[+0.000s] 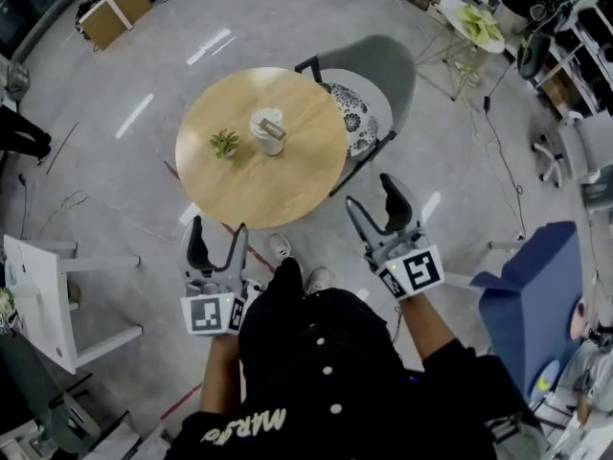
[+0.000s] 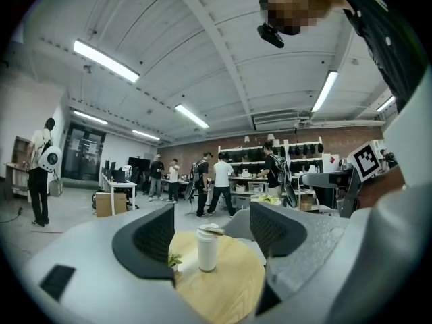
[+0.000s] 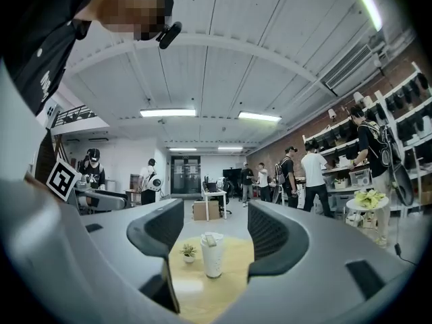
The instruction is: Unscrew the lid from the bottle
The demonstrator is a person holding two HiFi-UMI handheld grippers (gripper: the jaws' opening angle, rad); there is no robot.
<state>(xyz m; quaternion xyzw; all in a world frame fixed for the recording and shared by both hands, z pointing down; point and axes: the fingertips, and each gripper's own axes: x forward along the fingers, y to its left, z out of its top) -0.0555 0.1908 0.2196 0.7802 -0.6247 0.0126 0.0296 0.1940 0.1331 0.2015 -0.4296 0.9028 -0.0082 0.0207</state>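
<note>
- Well apart from both grippers, the bottle (image 1: 269,132) stands upright near the middle of the round table (image 1: 287,195), its lid (image 3: 211,239) on top.
- Plant (image 1: 225,144) sits just beside the bottle, at its 9 o'clock in the head view.
- Chair (image 1: 378,75) is at the table's 2 o'clock, tucked against its edge.
- Left gripper (image 1: 217,228) is held at the table's 7 o'clock, off the tabletop; its jaws stand wide apart and hold nothing.
- Right gripper (image 1: 372,195) is at the table's 4 o'clock, also short of the top; its jaws are apart and empty.
- Each gripper view shows the bottle far off through the gap between the jaws, touching neither finger.
</note>
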